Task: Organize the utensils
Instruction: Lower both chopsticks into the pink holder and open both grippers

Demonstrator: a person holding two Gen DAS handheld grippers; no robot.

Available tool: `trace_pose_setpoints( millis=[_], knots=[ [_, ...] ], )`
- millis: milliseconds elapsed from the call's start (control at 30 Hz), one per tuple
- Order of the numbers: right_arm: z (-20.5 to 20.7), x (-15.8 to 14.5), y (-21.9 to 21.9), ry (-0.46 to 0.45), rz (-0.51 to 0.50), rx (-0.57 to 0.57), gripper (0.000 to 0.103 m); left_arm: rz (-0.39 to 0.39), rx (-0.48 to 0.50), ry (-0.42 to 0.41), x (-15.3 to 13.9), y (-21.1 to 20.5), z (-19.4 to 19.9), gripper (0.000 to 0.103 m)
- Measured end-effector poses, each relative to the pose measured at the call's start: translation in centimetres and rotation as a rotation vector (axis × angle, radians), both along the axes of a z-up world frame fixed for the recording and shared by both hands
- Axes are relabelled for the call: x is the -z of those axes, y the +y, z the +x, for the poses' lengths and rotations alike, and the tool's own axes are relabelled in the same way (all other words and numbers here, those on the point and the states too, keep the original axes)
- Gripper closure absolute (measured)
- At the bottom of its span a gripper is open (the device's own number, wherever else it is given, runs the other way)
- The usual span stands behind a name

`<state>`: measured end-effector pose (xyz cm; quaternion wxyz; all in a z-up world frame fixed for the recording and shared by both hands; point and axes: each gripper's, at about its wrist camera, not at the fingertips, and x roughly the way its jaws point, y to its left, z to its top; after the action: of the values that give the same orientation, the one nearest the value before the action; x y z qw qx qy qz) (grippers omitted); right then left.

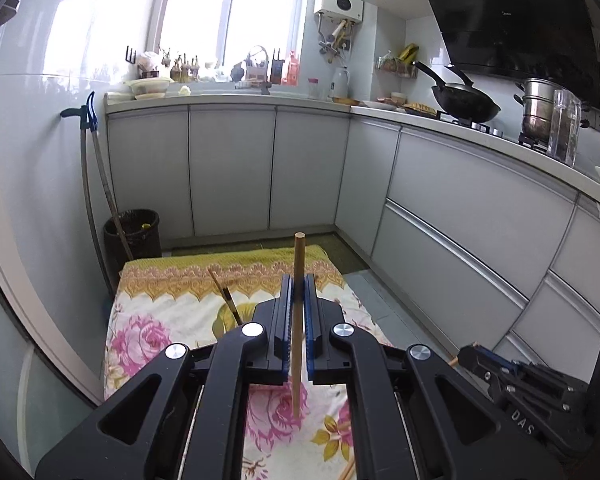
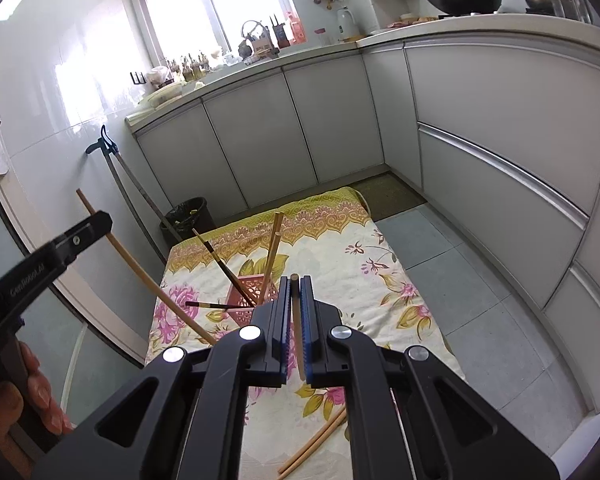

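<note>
My left gripper point(image 1: 298, 284) is shut on a wooden chopstick point(image 1: 299, 256) that stands upright above the floral cloth point(image 1: 160, 320). My right gripper point(image 2: 295, 286) is shut on another wooden chopstick point(image 2: 296, 320), held just right of a red lattice utensil holder point(image 2: 246, 296). The holder stands on the cloth point(image 2: 360, 280) with two light chopsticks point(image 2: 275, 236) and a dark-tipped chopstick point(image 2: 216, 256) in it. Another dark chopstick point(image 2: 208, 304) lies beside it. The left gripper point(image 2: 92, 224) and its chopstick point(image 2: 140, 272) show at the left of the right wrist view. Two loose chopsticks point(image 2: 316, 440) lie near the front.
Grey kitchen cabinets point(image 1: 228, 168) line the back and right. A black bin point(image 1: 134, 236) and leaning poles point(image 1: 96, 184) stand at the back left. The right gripper point(image 1: 512, 376) is low at the right of the left wrist view. A tiled floor point(image 2: 460, 280) lies right of the cloth.
</note>
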<state>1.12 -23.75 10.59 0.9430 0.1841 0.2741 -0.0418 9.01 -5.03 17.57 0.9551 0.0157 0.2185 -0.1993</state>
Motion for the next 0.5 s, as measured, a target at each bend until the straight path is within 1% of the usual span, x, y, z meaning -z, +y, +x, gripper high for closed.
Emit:
trace_pose_setpoints(
  millis=[100,200,300,500],
  knots=[
    [1.2,0.0,0.1,0.001,-0.009,-0.007,0.098,0.001,-0.033,-0.022,-0.6,-0.5,2.4,0.099],
    [2.5,0.5,0.2,0.007,-0.009,-0.022,0.098,0.008,-0.061,-0.035,-0.3,-0.9,4.6,0.099],
    [3.9,0.9,0.6,0.013,-0.017,-0.033,0.098,0.042,-0.098,-0.050,0.7,-1.3,6.6,0.099],
    [6.1,1.5,1.0,0.014,-0.028,-0.047,0.098,0.044,-0.128,-0.014,3.4,-1.1,10.5,0.098]
  ],
)
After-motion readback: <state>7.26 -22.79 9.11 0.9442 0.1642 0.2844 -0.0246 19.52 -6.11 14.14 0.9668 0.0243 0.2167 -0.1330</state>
